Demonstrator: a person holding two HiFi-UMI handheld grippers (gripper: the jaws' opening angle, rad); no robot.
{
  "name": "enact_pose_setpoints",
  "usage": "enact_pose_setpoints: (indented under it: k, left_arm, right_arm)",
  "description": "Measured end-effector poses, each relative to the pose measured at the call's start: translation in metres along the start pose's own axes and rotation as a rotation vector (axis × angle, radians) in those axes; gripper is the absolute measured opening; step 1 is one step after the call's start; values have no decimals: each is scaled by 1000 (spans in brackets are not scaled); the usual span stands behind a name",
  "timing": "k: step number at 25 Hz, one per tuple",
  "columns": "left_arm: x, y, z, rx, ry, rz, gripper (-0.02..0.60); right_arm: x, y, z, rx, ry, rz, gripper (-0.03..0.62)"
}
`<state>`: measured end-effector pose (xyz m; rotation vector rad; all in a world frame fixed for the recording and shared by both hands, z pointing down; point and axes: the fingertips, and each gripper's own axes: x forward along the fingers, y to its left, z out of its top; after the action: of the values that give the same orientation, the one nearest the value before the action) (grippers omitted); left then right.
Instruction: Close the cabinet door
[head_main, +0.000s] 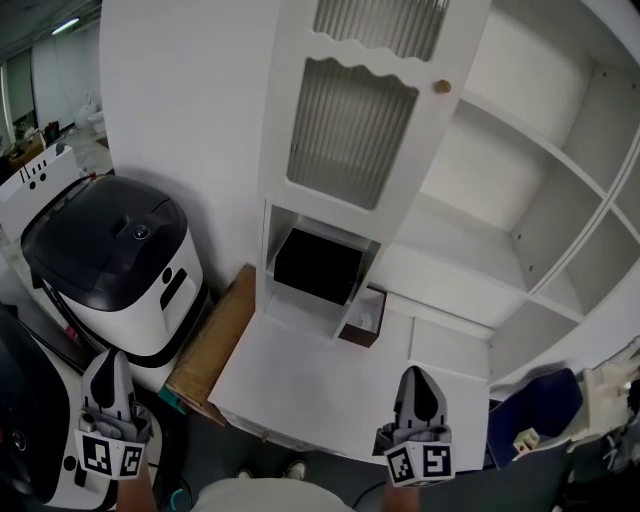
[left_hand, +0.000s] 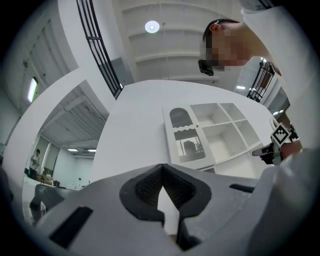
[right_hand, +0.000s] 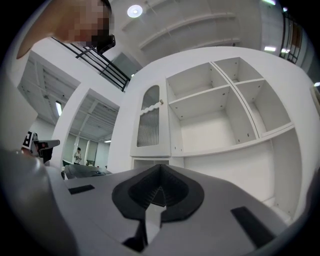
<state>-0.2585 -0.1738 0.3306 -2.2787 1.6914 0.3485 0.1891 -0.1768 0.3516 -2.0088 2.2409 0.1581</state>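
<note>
A white cabinet fills the head view. Its door (head_main: 350, 130) has a ribbed glass panel and a small wooden knob (head_main: 441, 87) at its right edge. The door (right_hand: 149, 122) sits at the left column, beside the bare open shelves (head_main: 520, 170). How far it stands off the frame I cannot tell. My left gripper (head_main: 110, 368) is low at the left, off the counter's side, shut with nothing in it. My right gripper (head_main: 417, 380) hovers over the counter's front edge, also shut and empty. Both point up toward the cabinet (left_hand: 200, 135), well short of the door.
A white counter (head_main: 320, 380) juts out below the cabinet. A black box (head_main: 318, 265) sits in the niche, with a small brown box (head_main: 362, 318) beside it. A black-and-white machine (head_main: 110, 250) and a cardboard box (head_main: 215, 340) stand left. Something blue (head_main: 535, 405) lies right.
</note>
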Motion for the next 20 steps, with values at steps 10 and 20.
enact_pose_setpoints:
  k: [10, 20]
  left_arm:
    - [-2, -13, -12, -49, 33, -73, 5]
    - [-8, -29, -17, -49, 49, -114, 5]
  right_arm:
    - [-5, 22, 1, -6, 6, 19, -2]
    - [-14, 30, -2, 3, 18, 36, -2]
